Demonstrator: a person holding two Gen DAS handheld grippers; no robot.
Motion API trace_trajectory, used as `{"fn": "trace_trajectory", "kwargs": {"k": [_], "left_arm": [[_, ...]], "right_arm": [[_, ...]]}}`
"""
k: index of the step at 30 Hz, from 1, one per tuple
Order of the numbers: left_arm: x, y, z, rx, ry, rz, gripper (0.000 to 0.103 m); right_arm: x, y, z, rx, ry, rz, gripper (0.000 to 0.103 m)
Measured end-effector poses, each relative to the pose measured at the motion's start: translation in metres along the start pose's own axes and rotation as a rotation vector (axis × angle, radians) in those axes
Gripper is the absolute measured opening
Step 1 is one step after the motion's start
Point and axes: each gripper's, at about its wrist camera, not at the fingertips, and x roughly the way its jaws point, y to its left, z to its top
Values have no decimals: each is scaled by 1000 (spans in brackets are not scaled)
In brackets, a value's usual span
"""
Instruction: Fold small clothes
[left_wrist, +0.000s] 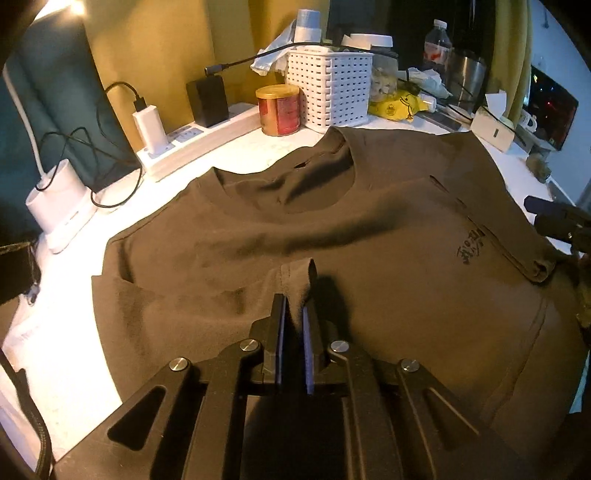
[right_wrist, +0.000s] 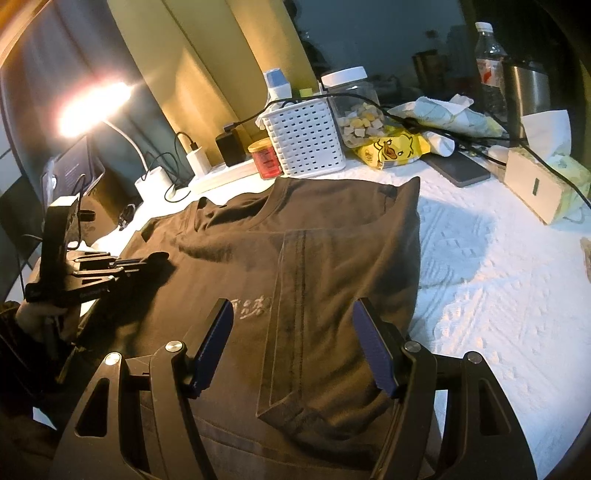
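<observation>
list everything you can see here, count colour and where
t-shirt: 1, dark brown, spread on the table, one sleeve folded in
table: 1, white textured cover
basket: 1, white, behind the collar
tin: 1, red and gold, left of the basket
snack jar: 1, clear with white lid, right of the basket
duck packet: 1, yellow, in front of the jar
tissue box: 1, cream, far right
power strip: 1, white, back left
lamp: 1, lit, back left
left hand-held gripper: shut on a sleeve fold
right hand-held gripper: open above the shirt

Both wrist views low, close over t-shirt (left_wrist: 332, 229); facing back clutter; shared white basket (right_wrist: 306, 140).
</observation>
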Motion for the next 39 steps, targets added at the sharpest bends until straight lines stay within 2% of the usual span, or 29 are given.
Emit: {"fn": "trace_trajectory", "kwargs": {"k": [2, 4, 5, 8, 14, 17, 18, 21, 22, 23, 25, 26, 27, 30, 34, 37, 39], "left_arm": [[-7, 0, -2, -14, -8, -26, 26], [-18, 1, -8, -33, -17, -41, 60], [-23, 2, -12, -42, -20, -42, 64], [-39, 2, -28, -54, -14, -47, 65], [-68, -8, -61, -9, -8, -31, 65], [-72, -11, -72, 16, -17, -26, 62], [-72, -12, -75, 27, -14, -29, 55], [-60, -11, -82, 41, 15, -17, 52], [-55, -8, -84, 32, 24, -23, 48], [-51, -6, -85, 23, 34, -28, 42], [-45, -2, -87, 17, 29, -11, 20], [-46, -2, -86, 12, 26, -29, 15], [-48, -3, -85, 14, 15, -34, 5], [-59, -10, -83, 34, -30, -28, 3], [-74, -16, -84, 55, -65, -66, 3], [-71, -20, -88, 79, -39, -82, 3], [-62, -20, -91, 68, -1, -34, 5]], "right_arm": [[-2, 1, -1, 0, 0, -5, 71], [-3, 2, -2, -2, 0, -8, 71], [-4, 3, -2, -3, 0, -10, 71], [-6, 8, -4, -10, 0, -10, 71], [-7, 21, -7, -28, 6, -5, 71], [-6, 30, -9, -39, 10, 0, 71], [-6, 33, -10, -43, 12, 0, 71], [-7, 41, -11, -53, 14, 1, 71], [-8, 43, -12, -56, 13, -1, 71], [-8, 44, -12, -57, 13, -3, 71], [-10, 46, -12, -57, 12, -11, 71], [-11, 47, -13, -57, 11, -15, 71], [-13, 47, -13, -56, 10, -19, 71], [-17, 47, -14, -53, 7, -33, 71], [-22, 45, -18, -43, 5, -54, 71], [-25, 43, -21, -38, 8, -69, 71], [-26, 40, -23, -37, 16, -82, 71]]}}
